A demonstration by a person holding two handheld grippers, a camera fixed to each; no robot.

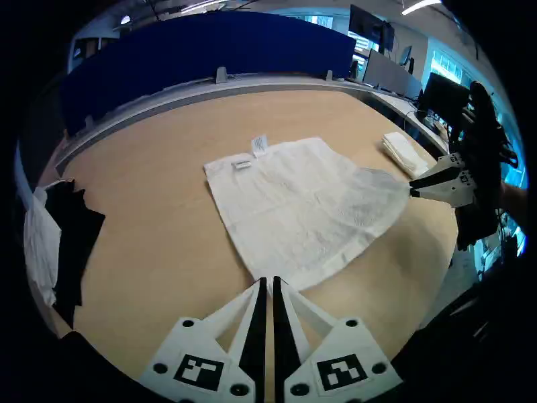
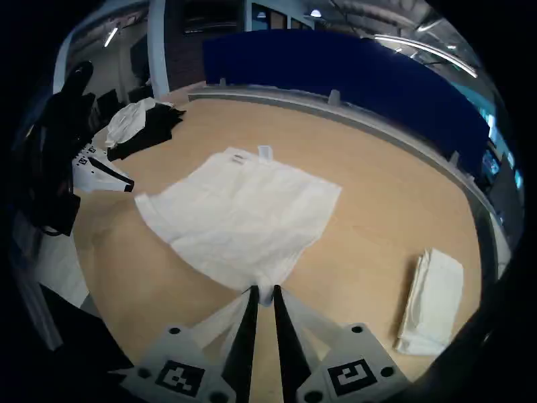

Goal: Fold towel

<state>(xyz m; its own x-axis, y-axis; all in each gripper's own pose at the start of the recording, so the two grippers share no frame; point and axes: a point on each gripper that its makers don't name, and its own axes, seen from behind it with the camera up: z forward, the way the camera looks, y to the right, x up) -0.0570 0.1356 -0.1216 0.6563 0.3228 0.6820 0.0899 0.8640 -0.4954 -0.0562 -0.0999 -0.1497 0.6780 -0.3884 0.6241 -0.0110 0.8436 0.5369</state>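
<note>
**Both corners of one towel edge pinched, ready for the fold**

In the left gripper view, the left hand-held gripper [image 1: 268, 285] is closing its fingers almost together on the near corner of the white towel [image 1: 302, 201], which is lying spread flat on the counter [image 1: 154, 201]. Farther off, the right hand-held gripper [image 1: 411, 188] is pinching the neighbouring corner and drawing it to a point. In the right gripper view, the right hand-held gripper [image 2: 264, 292] is clamping its corner, with cloth showing between the fingers, while the left hand-held gripper [image 2: 131, 186] is holding the corner at the far left. Gripping both ends of one edge is probably meant to let that edge travel evenly over to the tagged edge opposite. A folded towel [image 2: 433, 295] is lying well apart, out of the fold's path.
</note>
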